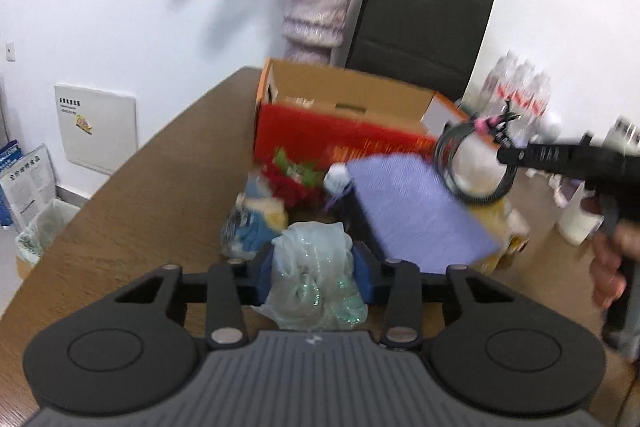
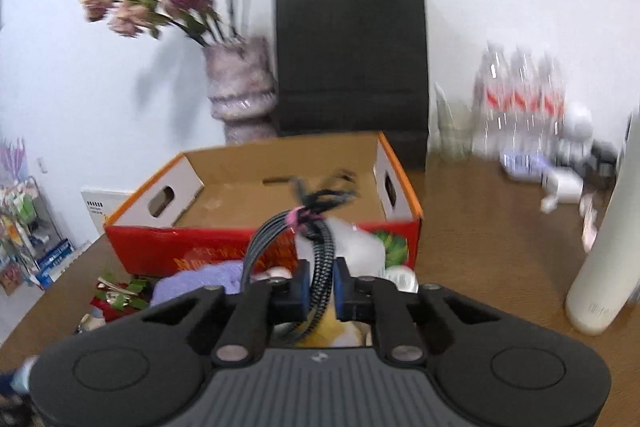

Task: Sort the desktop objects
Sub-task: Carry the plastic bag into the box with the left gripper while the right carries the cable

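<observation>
My left gripper is shut on a crumpled clear plastic bag with green glitter, held above the wooden table. My right gripper is shut on a coiled black braided cable tied with a pink band; it also shows in the left wrist view, lifted in front of the open red cardboard box. That box appears in the left wrist view too. Before the box lie a purple cloth, a red-and-green ornament and a blue-and-yellow toy.
A vase of dried pink flowers and a black paper bag stand behind the box by the wall. Water bottles and a tall white cylinder are at the right. A bin sits on the floor left.
</observation>
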The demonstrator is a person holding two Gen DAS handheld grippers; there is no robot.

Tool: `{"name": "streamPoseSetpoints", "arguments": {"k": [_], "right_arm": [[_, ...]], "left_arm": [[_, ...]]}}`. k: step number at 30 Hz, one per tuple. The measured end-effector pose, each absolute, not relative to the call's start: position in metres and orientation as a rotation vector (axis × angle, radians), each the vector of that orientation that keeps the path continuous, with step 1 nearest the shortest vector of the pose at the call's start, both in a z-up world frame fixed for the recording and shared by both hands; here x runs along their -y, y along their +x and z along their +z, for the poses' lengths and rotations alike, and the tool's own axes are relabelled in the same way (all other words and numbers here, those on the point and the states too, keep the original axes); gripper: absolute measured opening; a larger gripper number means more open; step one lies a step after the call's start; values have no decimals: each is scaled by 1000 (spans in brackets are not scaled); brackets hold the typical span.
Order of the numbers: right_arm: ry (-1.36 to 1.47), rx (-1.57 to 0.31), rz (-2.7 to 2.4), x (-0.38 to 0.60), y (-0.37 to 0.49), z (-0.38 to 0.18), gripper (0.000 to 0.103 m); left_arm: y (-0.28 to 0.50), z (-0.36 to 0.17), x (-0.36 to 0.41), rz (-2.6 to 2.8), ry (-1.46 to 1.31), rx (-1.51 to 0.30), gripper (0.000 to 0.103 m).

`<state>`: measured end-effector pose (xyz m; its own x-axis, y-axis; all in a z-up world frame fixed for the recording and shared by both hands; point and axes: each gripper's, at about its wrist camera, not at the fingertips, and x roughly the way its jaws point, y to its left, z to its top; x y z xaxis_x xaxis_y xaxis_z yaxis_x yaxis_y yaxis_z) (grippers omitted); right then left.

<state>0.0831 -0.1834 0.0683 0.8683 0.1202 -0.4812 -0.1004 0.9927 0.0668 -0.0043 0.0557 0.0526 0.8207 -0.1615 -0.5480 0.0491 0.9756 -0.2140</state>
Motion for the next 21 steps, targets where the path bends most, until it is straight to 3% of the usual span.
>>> {"name": "streamPoseSetpoints", "arguments": {"k": [7, 9, 15, 21], "right_arm": [[-75, -375, 157, 167, 72, 106, 8], [-77, -367, 181, 166, 84, 119, 4], [-146, -327, 194, 158, 141, 155, 4], [-115, -435, 234, 159, 231, 163, 4]], "left_arm": [[33, 115, -59, -172, -186, -435, 40], [61, 132, -56, -185, -160, -415, 41], [175, 147, -38, -179, -100, -510, 41], [274, 118, -30, -123, -107, -660, 41]]}}
